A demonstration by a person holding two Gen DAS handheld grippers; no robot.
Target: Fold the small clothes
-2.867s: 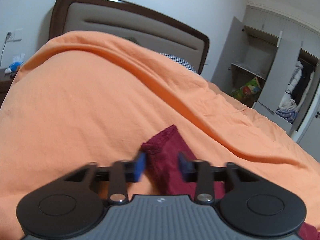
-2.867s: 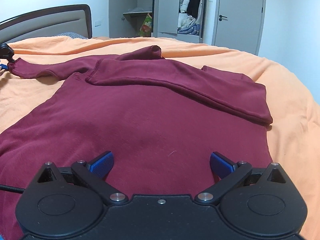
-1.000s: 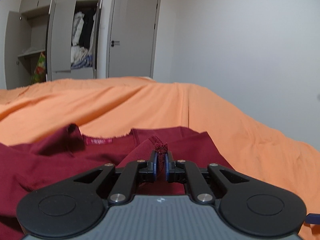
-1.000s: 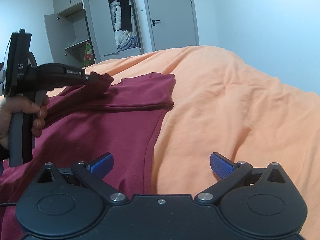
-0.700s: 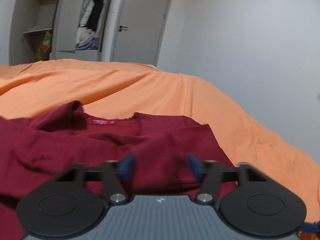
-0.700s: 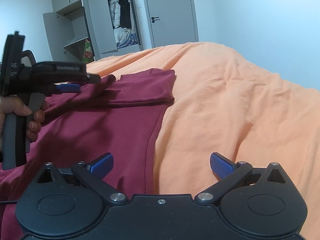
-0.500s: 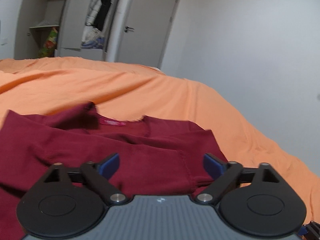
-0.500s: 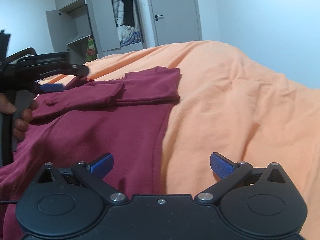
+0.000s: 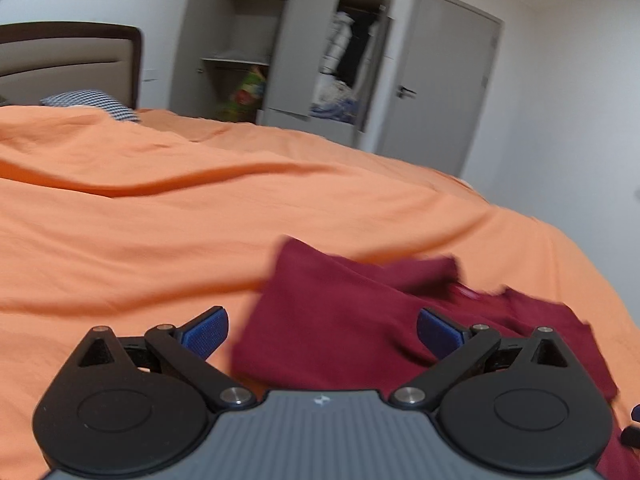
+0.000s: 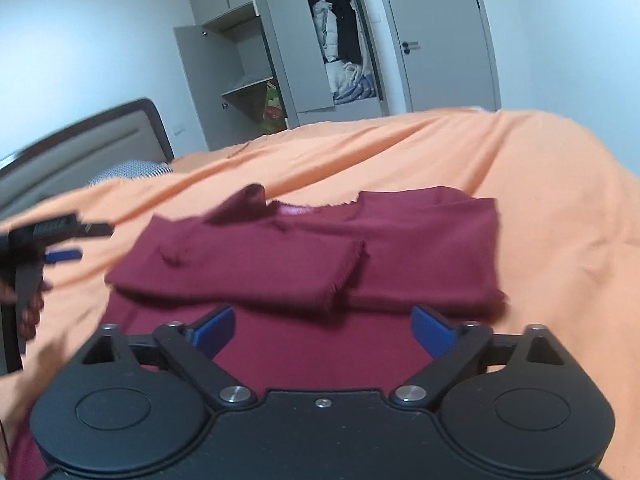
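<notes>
A dark red long-sleeved top [image 10: 304, 264] lies on the orange bedspread [image 10: 560, 200] with both sleeves folded across its chest. In the left wrist view the top [image 9: 360, 320] sits low and right of centre, blurred by motion. My left gripper [image 9: 322, 330] is open and holds nothing, hovering over the top's left edge; it also shows at the left of the right wrist view as the left gripper [image 10: 68, 242], held by a hand [image 10: 28, 308]. My right gripper [image 10: 322, 330] is open and empty above the top's lower body.
An open grey wardrobe [image 10: 304, 60] with hanging clothes and a shut door [image 10: 444, 40] stand beyond the bed. A padded headboard [image 9: 60, 64] and a checked pillow [image 9: 88, 102] lie at the far left. Orange bedspread [image 9: 160, 220] stretches all round the top.
My left gripper let go of the sleeve it carried across the chest, opened wide and swung back to the left. The right gripper turned left toward the top, staying open.
</notes>
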